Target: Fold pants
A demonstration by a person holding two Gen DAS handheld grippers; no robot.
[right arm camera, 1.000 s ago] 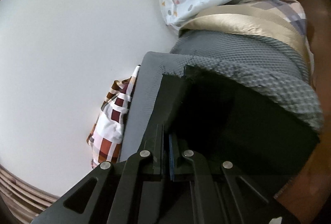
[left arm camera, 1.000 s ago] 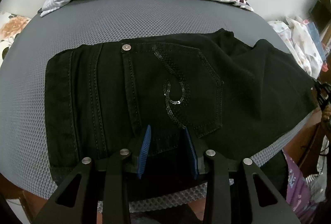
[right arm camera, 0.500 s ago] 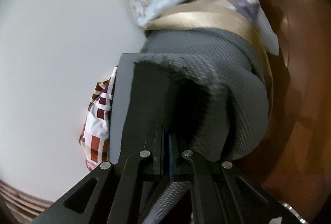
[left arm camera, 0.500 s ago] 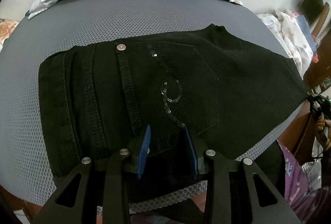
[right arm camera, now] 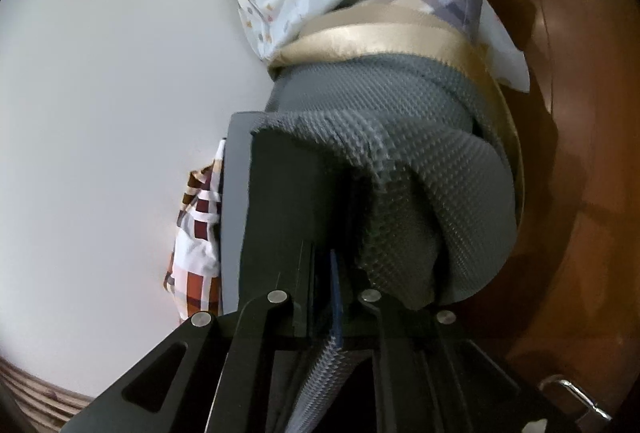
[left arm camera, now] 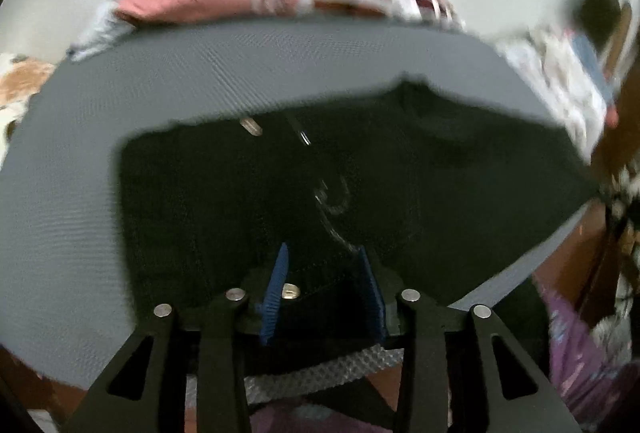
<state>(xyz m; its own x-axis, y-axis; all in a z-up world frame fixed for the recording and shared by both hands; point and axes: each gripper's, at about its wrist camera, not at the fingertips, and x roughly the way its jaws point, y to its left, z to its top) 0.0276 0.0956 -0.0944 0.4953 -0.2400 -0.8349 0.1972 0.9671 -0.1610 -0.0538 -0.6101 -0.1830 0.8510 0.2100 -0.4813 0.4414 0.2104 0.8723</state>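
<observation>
Left hand-held gripper (left arm camera: 322, 289) apart over black denim pants (left arm camera: 400, 193); right hand-held gripper (right arm camera: 324, 281) clamped on their edge, tensioning for folding.

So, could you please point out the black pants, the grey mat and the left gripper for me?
black pants (left arm camera: 460, 193), left wrist view, on the plain cloth right of the pocket.
grey mat (left arm camera: 72, 201), left wrist view, on its bare left part.
left gripper (left arm camera: 323, 257), left wrist view, between the blue fingertips.

Black pants (left arm camera: 400, 185) with a sequined back pocket lie spread flat, blurred by motion.
</observation>
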